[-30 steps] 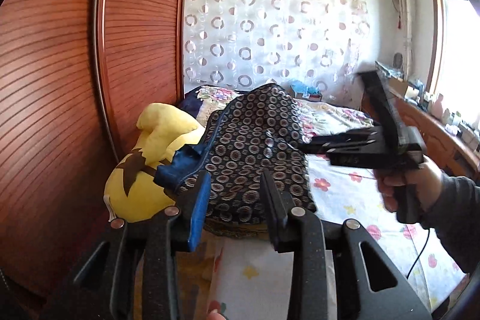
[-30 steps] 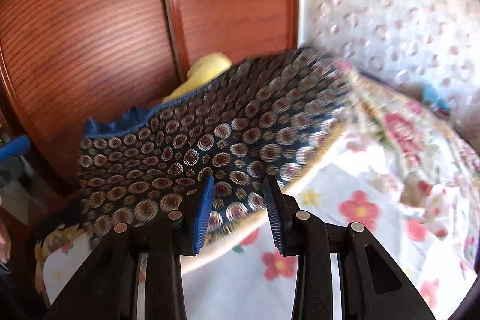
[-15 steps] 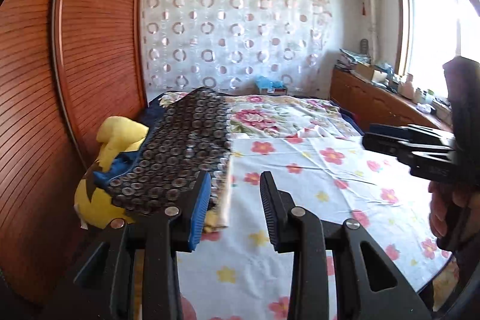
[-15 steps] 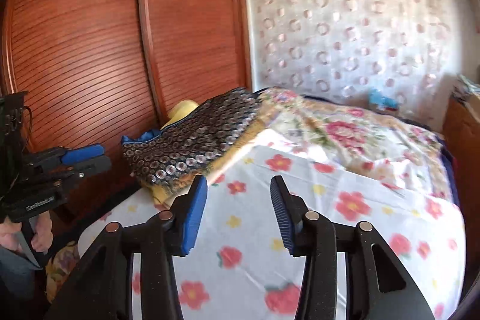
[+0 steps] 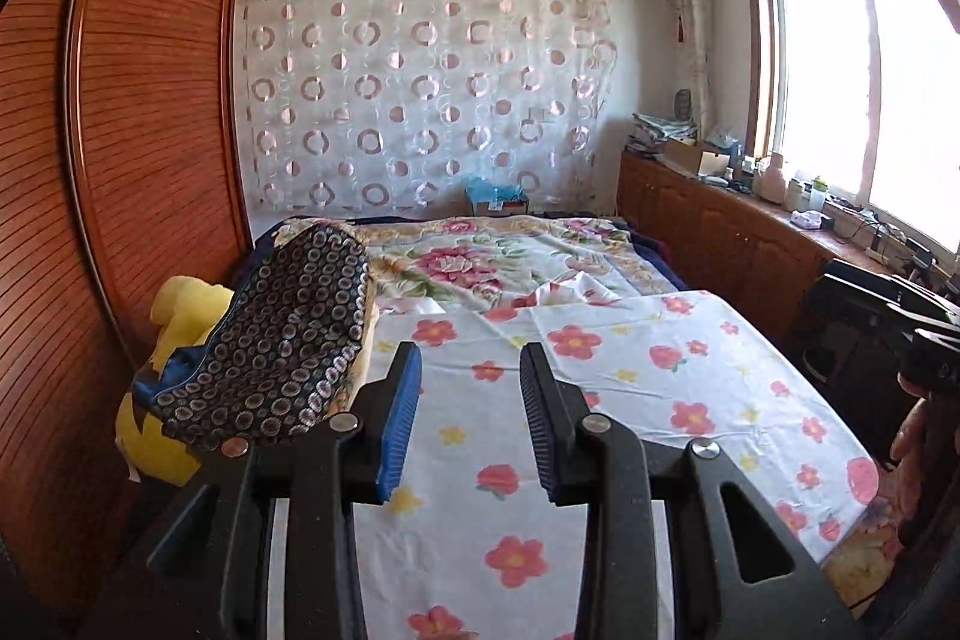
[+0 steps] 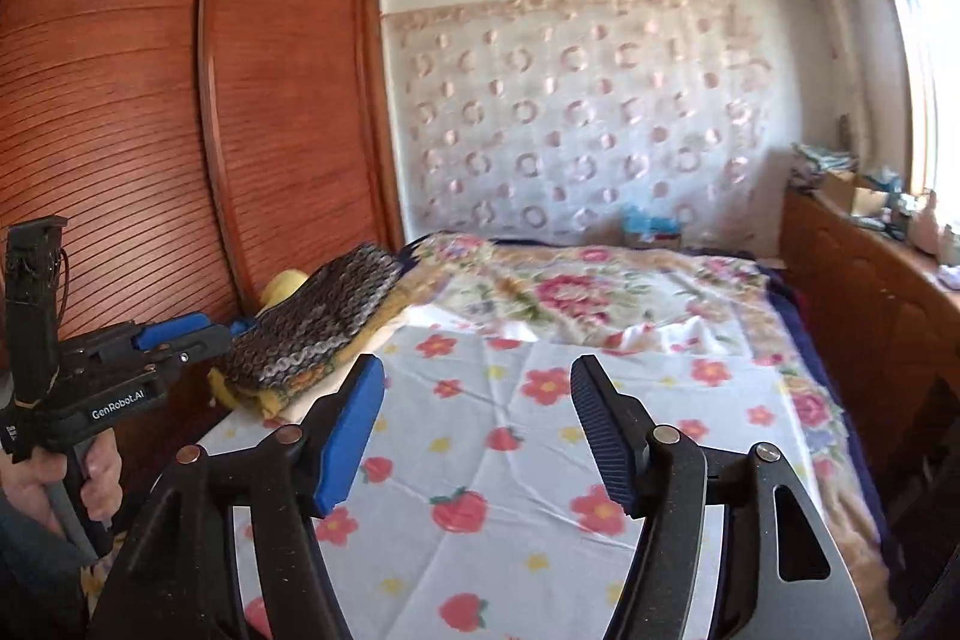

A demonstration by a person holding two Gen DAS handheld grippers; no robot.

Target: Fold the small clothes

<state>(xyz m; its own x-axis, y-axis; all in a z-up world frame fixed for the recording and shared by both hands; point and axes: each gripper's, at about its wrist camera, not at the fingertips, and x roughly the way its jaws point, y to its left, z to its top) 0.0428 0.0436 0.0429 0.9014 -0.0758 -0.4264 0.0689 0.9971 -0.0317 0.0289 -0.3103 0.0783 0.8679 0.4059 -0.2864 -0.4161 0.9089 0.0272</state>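
Dark ringed garment (image 5: 282,340) lies left of empty left claw (image 5: 468,418).

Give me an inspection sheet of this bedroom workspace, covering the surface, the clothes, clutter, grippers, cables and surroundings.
Surface: bed covered with a white flowered sheet, some creases.
Job's things: dark circle-patterned garment folded on a stack at the bed's left edge, partly over a yellow plush toy.
Clutter: boxes and bottles crowd the windowsill counter; blue item at the bed's far end.
Grippers: left gripper open, nothing between its pads; right gripper opening, also empty.
Cables: thin wires on the counter by the window.
Surroundings: wooden wardrobe left, circle-print curtain, air conditioner, bright window.
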